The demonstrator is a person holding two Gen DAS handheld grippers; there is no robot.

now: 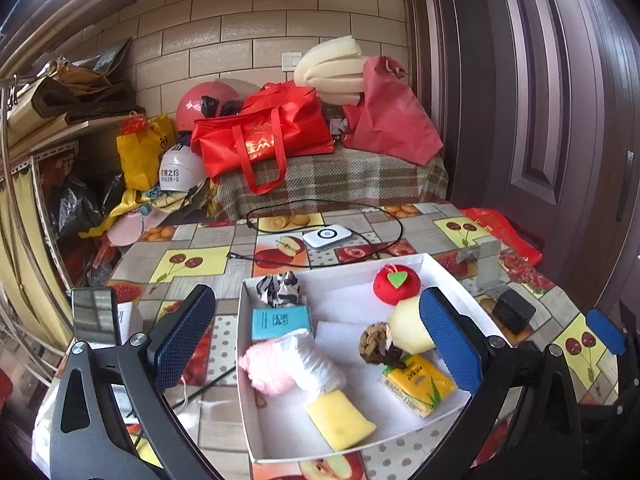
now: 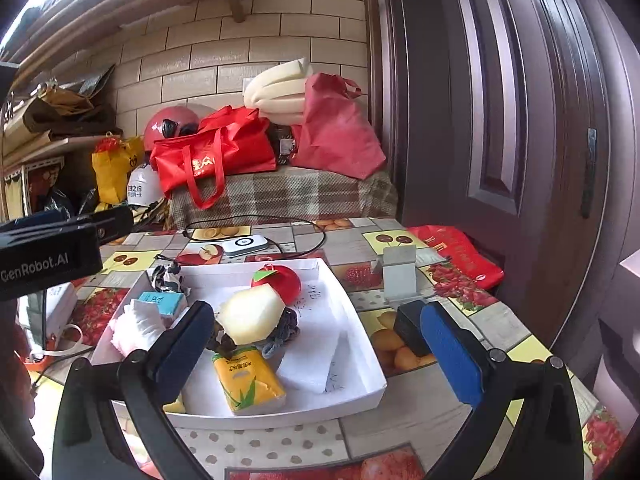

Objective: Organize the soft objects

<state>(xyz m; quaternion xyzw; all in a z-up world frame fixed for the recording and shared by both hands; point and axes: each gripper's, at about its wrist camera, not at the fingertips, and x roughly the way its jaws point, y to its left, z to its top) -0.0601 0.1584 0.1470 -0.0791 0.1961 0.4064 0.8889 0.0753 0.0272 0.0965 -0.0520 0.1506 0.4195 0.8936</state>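
Observation:
A white tray [image 1: 432, 264] on the fruit-pattern table holds soft items: a red plush apple [image 1: 394, 284], a cream foam wedge [image 1: 408, 328], a yellow tissue pack [image 1: 418, 384], a pink and white sock roll [image 1: 292, 360], a yellow sponge [image 1: 340, 420], a blue tissue pack [image 1: 280, 320], a black-white cloth [image 1: 280, 288] and a braided knot [image 1: 374, 340]. My left gripper [image 1: 316, 340] is open above the tray. My right gripper [image 2: 320, 352] is open over the tray [image 2: 360, 312], empty, near the foam wedge [image 2: 252, 312] and the tissue pack [image 2: 246, 384].
A white device [image 1: 327, 236] with a black cable lies behind the tray. A metal stand [image 2: 398, 276] and a black block [image 1: 514, 310] sit right of it. A phone [image 1: 94, 316] stands at the left. Red bags [image 1: 264, 136] pile on a bench behind.

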